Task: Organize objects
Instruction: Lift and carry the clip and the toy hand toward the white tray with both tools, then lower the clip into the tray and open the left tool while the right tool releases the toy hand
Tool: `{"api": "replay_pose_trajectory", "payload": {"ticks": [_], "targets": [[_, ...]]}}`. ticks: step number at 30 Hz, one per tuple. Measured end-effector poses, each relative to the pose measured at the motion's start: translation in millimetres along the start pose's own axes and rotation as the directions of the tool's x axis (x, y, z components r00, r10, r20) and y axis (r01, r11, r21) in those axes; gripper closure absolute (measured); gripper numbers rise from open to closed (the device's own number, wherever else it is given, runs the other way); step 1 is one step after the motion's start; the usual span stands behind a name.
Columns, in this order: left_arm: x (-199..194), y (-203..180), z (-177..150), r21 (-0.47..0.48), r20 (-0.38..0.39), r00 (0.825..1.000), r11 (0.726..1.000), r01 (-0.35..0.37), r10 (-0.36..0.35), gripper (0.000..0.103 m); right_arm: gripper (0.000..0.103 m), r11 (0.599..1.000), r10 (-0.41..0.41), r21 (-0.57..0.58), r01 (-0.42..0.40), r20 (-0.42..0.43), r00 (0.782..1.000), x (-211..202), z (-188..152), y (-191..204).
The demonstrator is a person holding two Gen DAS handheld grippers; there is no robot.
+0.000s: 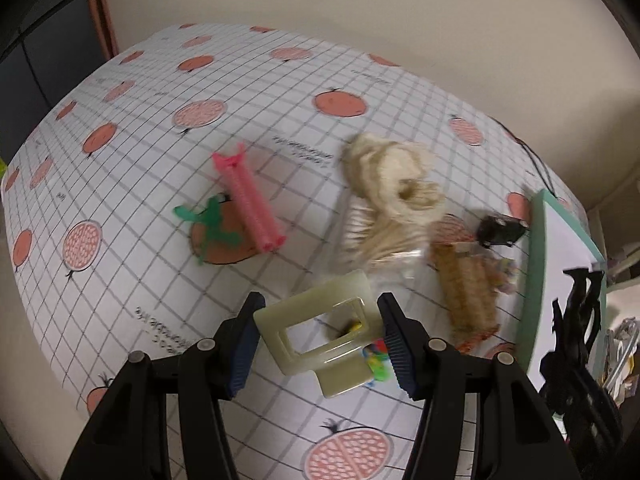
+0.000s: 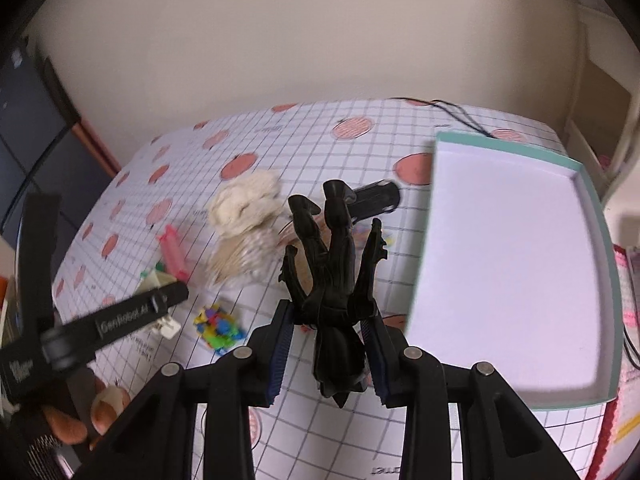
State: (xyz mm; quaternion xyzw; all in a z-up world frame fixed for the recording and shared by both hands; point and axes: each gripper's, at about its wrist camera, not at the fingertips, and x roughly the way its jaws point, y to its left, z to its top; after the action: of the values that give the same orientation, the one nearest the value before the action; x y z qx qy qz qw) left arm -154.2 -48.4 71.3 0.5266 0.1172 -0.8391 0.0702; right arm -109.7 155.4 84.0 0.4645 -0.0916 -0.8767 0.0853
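Observation:
My left gripper (image 1: 322, 344) is shut on a pale green rectangular hair claw (image 1: 316, 332), held above the patterned tablecloth (image 1: 152, 128). It shows again in the right wrist view as the left gripper (image 2: 156, 300) low on the left. My right gripper (image 2: 330, 344) is shut on a black claw hair clip (image 2: 334, 276) beside the left edge of a teal box (image 2: 504, 146) with a white inside. That black clip (image 1: 576, 312) also appears over the box (image 1: 536, 280) at the right of the left wrist view.
On the cloth lie a pink roller clip (image 1: 248, 200), a green clip (image 1: 212, 224), a cream scrunchie (image 1: 396, 180), a bag of pale sticks (image 1: 372, 240), a brown fuzzy clip (image 1: 464, 292), a small black item (image 1: 500, 230) and colourful bits (image 2: 220, 326). A hand (image 2: 80, 420) holds the left gripper.

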Motion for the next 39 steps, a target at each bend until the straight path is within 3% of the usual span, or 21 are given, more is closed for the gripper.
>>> {"api": "replay_pose_trajectory", "payload": {"ticks": [8, 17, 22, 25, 30, 39], "targets": [[-16.4, -40.0, -1.4, 0.097, 0.080, 0.995, 0.994, 0.054, -0.062, 0.044, 0.066, 0.997, -0.053, 0.061, 0.050, 0.055, 0.997, -9.0, 8.3, -37.8], [-29.0, -96.8, 13.7, 0.214, 0.161, 0.969, 0.965, 0.150, -0.186, 0.044, 0.066, 0.987, -0.141, 0.096, 0.132, 0.098, 0.985, -15.7, 18.4, -82.6], [-10.9, -133.7, 11.4, 0.276, 0.112, 0.959, 0.935, 0.220, -0.259, 0.043, 0.066, 0.977, -0.177, 0.135, 0.164, 0.091, 0.980, -8.6, 28.6, -102.7], [-1.5, -152.1, 8.8, 0.320, 0.105, 0.960, 0.923, 0.215, -0.260, 0.044, 0.066, 0.974, -0.173, 0.163, 0.158, 0.084, 0.981, -2.8, 33.0, -113.9], [13.8, -179.4, 10.4, 0.343, 0.074, 0.946, 0.899, 0.273, -0.316, 0.043, 0.066, 0.962, -0.240, 0.142, 0.231, 0.050, 0.969, 12.6, 43.8, -130.0], [46.1, -215.1, 23.1, 0.355, 0.042, 0.939, 0.884, 0.304, -0.340, 0.043, 0.066, 0.954, -0.272, 0.140, 0.265, 0.034, 0.962, 36.8, 69.3, -159.2]]}}
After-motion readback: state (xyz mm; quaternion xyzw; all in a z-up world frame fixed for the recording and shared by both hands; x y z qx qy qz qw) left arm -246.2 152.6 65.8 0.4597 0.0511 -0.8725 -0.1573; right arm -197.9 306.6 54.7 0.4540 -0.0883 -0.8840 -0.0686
